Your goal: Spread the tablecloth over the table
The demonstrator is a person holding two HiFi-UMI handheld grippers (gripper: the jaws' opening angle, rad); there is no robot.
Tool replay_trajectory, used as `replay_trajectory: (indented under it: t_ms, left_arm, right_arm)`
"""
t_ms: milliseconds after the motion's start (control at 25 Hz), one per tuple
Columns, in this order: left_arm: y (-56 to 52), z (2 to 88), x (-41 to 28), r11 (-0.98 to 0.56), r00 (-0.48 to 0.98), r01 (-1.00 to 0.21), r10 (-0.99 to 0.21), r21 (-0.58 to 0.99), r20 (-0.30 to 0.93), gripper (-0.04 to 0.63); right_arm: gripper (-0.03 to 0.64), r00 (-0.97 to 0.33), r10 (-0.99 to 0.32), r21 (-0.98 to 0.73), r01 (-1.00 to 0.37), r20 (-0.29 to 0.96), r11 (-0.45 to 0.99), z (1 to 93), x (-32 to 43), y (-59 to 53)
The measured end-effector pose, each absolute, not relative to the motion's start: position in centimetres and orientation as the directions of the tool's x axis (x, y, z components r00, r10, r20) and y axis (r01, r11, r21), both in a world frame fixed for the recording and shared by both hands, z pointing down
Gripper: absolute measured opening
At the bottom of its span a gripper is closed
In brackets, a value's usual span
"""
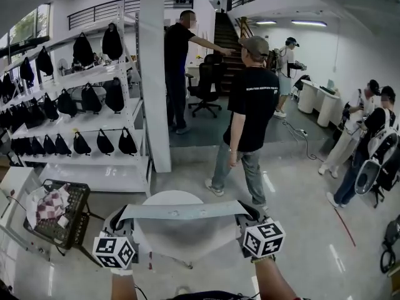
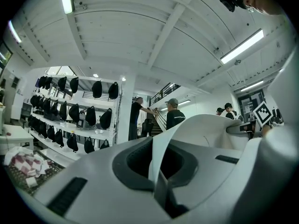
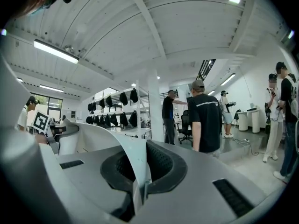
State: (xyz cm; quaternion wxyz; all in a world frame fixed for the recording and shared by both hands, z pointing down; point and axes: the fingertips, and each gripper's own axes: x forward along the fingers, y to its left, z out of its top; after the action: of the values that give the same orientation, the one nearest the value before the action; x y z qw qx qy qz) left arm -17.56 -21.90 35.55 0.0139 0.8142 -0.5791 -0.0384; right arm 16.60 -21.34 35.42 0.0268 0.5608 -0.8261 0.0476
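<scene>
Left gripper (image 1: 120, 220) clamped tight on one end of tablecloth (image 1: 181, 212); right gripper (image 1: 246, 217) pinching other end; cloth edge stretched as flat band between them, just over near side of round white table (image 1: 167, 197); remainder sagging below band.

the room is bright and evenly lit by long ceiling tube lights (image 2: 241, 46), which burn out to pure white in both gripper views. a window (image 1: 25, 27) at the head view's upper left adds daylight. the glossy floor (image 1: 300, 186) shows pale glare streaks and only soft shadows. every view bows strongly at its edges, and the gripper views end in black corners. the tablecloth (image 2: 159, 143), close to the lens, looks soft.
</scene>
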Motion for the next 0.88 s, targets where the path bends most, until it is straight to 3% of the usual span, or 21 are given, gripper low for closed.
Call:
replay_trajectory:
  t_ms: [880]
  left_arm:
    - [-35.5, 38.6, -23.0, -0.419, 0.419, -0.901, -0.908, 0.111, -0.024, 0.018]
  right_arm:
    - [0.028, -0.282, -0.95, -0.013, -0.959, 0.132, 0.282, 36.3, 11.1, -32.6]
